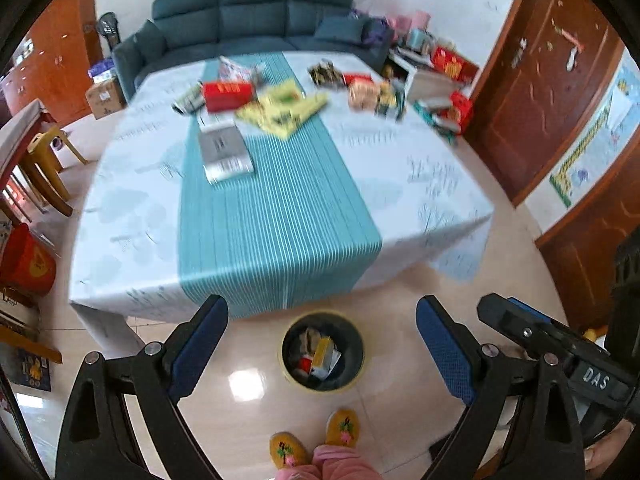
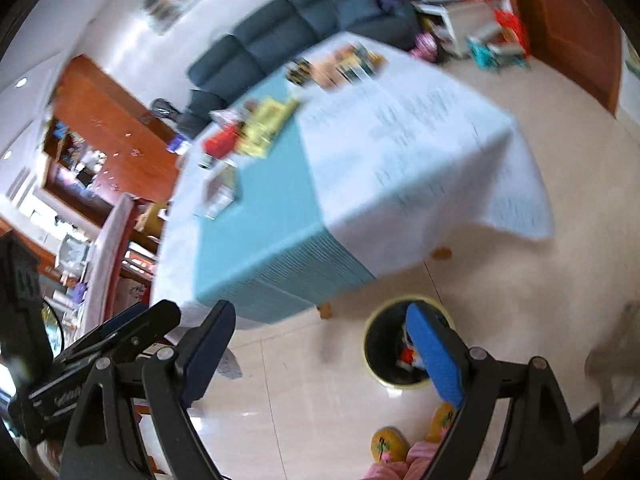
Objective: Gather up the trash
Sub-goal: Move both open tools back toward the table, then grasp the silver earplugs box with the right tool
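A round black bin with a yellow rim stands on the tiled floor in front of the table and holds several packets. My left gripper hovers above it, open and holding nothing. My right gripper is open and holds nothing too; it appears at the right edge of the left wrist view. In the right wrist view the bin lies partly behind the right finger. Trash lies on the table's far half: a red box, a yellow wrapper, a grey packet and several snack packs.
The table wears a white cloth with a teal striped runner. A dark sofa stands behind it. A person's yellow slippers are just below the bin. Wooden doors at right, chairs and boxes at left.
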`<state>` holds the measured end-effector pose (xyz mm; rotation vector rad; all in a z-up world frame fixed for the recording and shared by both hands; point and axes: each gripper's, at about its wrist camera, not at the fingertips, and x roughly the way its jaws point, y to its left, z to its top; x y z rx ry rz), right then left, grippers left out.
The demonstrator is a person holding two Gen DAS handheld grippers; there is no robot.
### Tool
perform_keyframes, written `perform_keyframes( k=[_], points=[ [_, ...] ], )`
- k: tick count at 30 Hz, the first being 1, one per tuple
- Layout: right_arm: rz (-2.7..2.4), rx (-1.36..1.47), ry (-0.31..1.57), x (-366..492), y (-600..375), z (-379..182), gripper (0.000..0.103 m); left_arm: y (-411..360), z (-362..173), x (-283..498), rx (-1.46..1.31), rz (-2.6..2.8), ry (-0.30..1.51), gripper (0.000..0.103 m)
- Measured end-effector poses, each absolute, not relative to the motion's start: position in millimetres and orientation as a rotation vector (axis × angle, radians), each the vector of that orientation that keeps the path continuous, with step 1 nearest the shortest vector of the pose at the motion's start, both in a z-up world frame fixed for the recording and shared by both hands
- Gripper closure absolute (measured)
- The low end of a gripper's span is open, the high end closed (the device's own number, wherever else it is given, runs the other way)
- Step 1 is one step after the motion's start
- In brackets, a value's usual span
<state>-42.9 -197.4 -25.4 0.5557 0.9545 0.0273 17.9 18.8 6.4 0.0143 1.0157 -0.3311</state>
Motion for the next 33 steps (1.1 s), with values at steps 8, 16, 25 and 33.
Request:
perform_keyframes(
  k=[8, 16, 25, 33],
  points=[
    [0.142, 0.450, 0.860, -25.2, -189.8, 40.2, 0.015, 36.2, 67.5, 24.8, -0.031, -0.220, 0.942, 0.009],
    [0.266, 0.369, 0.810, 7.2, -177.9, 70.0, 0.014, 55.0, 86.3, 38.3, -0.121, -0.091, 0.963, 0.009],
    [0.346, 0.301, 0.774, 45.6, -162.6, 84.6, 0.014, 62.2, 71.5, 61.9, -0.144, -0.019, 1.049, 0.009],
    [0.369, 0.250, 0.840, 89.9, -133.5, 69.3, 0.014, 83.9, 50.3, 105.7, -0.146, -0.002, 1.086, 0.009]
  ],
)
